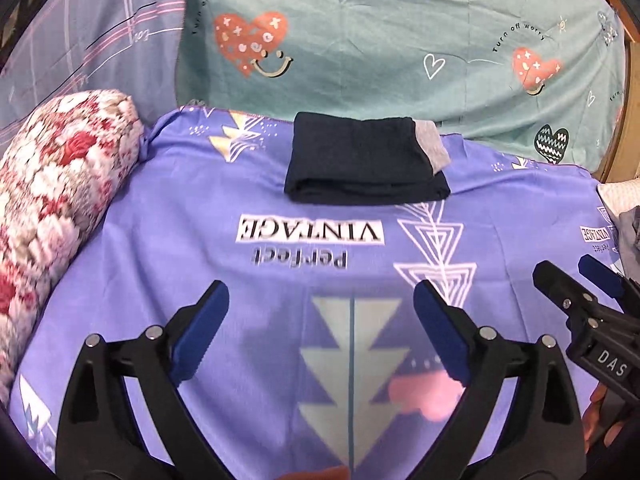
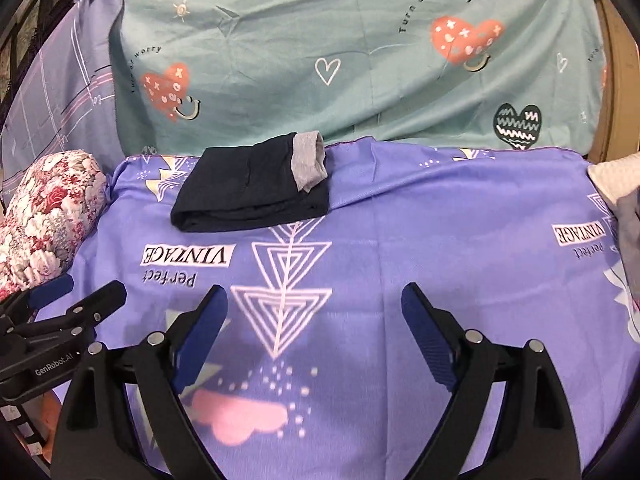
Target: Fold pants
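Both the left hand-held gripper [image 1: 320,320] and the right hand-held gripper [image 2: 314,320] stand wide open and hold nothing, side by side over the purple sheet [image 1: 160,220], with the folded dark pants [image 1: 366,164] lying well ahead of them, untouched.

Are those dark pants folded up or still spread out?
Folded. The dark pants lie as a compact, layered rectangle on the purple sheet, the grey waistband turned over on top; neither gripper touches them.
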`<act>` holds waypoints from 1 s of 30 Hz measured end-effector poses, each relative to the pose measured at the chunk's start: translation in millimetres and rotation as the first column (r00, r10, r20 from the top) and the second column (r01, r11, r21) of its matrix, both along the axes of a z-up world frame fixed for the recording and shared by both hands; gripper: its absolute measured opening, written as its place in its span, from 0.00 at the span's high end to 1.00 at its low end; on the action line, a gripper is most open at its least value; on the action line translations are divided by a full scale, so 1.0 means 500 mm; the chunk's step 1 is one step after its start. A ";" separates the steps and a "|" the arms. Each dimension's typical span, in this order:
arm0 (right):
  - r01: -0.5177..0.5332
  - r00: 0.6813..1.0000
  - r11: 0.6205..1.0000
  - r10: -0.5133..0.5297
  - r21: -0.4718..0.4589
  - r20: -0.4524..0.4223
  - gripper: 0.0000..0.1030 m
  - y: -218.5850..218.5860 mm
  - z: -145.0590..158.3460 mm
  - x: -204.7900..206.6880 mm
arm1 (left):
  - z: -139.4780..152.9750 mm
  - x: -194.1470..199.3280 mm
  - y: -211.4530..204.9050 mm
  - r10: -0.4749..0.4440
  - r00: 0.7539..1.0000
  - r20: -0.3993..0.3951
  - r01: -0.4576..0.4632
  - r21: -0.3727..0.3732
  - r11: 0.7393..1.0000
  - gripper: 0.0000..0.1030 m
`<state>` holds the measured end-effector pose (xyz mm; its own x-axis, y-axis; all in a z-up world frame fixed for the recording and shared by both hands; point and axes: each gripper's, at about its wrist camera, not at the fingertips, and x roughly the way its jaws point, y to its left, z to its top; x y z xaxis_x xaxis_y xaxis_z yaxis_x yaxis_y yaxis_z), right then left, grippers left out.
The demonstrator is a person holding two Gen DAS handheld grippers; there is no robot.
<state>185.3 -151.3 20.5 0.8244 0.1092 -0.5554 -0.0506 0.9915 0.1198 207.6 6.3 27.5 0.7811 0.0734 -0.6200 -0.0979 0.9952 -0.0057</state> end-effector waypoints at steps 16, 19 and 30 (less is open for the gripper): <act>0.013 0.999 0.998 -0.015 0.069 0.029 0.14 -0.010 -0.038 -0.171 | -0.035 -0.148 -0.024 -0.007 0.999 0.042 0.007 -0.019 1.000 0.05; -0.008 0.999 0.998 0.005 0.062 0.041 0.14 -0.001 -0.042 -0.176 | -0.050 -0.149 -0.025 -0.014 1.000 0.025 0.015 -0.022 1.000 0.04; -0.016 1.000 0.999 0.015 0.039 0.025 0.14 0.013 -0.064 -0.170 | -0.082 -0.148 -0.010 -0.008 1.000 0.019 0.008 -0.026 1.000 0.04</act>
